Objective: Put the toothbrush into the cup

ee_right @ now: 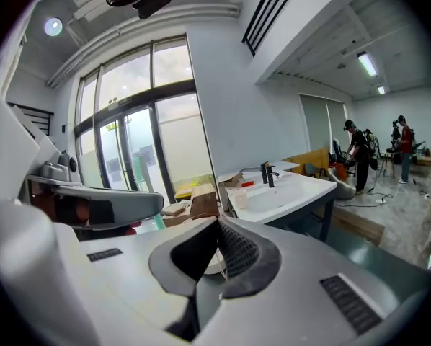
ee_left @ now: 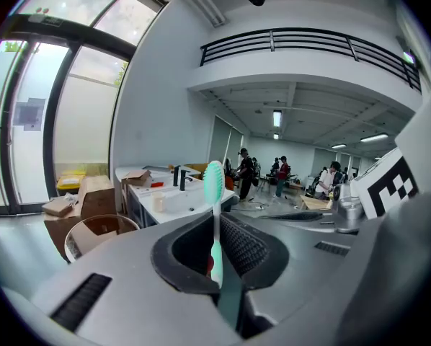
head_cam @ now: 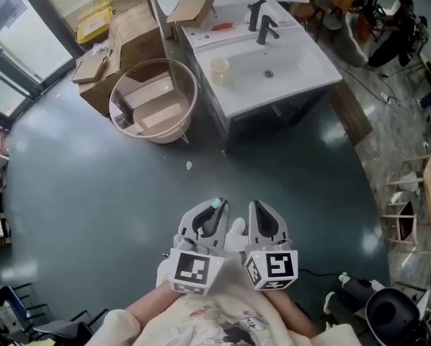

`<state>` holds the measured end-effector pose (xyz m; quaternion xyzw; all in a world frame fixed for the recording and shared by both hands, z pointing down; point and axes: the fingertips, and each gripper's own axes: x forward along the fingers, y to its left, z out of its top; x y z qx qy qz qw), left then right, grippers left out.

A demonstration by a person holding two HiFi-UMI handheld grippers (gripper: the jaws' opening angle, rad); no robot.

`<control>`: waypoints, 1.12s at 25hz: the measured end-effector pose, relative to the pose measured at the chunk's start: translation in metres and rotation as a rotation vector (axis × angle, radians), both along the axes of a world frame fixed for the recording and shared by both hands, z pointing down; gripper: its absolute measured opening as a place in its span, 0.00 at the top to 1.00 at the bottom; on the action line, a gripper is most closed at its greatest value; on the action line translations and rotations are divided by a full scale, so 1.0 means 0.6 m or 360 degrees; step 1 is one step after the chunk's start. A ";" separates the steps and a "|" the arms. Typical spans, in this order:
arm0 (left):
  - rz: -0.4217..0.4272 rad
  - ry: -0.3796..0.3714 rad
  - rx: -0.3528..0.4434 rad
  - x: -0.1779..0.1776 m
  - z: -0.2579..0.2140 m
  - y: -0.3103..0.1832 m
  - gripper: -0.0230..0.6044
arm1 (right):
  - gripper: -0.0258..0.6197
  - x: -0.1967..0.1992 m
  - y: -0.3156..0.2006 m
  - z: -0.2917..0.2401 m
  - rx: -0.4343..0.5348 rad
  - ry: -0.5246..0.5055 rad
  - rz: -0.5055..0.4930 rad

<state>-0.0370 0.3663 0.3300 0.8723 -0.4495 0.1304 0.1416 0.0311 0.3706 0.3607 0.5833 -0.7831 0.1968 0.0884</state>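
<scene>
A mint-green toothbrush (ee_left: 214, 193) stands upright between the jaws of my left gripper (ee_left: 217, 218), which is shut on its handle. In the head view the brush head (head_cam: 218, 204) peeks out at the left gripper (head_cam: 214, 218), low in the middle, close to the person's body. My right gripper (head_cam: 263, 220) is right beside it, its jaws (ee_right: 217, 225) closed together with nothing in them. A pale paper cup (head_cam: 219, 68) stands far ahead on the white sink counter (head_cam: 302, 74), left of the basin. The cup also shows small in both gripper views (ee_left: 158, 202) (ee_right: 241, 198).
A black faucet (head_cam: 262, 20) rises at the back of the counter. A round clear-rimmed tub (head_cam: 154, 99) and cardboard boxes (head_cam: 100, 63) sit left of the counter. Dark green floor (head_cam: 93, 193) lies between me and the sink. People stand far off (ee_left: 245, 170).
</scene>
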 end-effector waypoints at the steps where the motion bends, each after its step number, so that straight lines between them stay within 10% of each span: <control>1: 0.0002 0.0006 -0.0003 -0.006 0.000 0.000 0.91 | 0.93 -0.003 -0.001 -0.001 0.0006 -0.0006 0.0014; 28: 0.0020 0.0085 -0.0078 -0.209 0.027 -0.083 0.91 | 0.93 -0.209 -0.075 0.029 -0.0048 0.0022 0.0030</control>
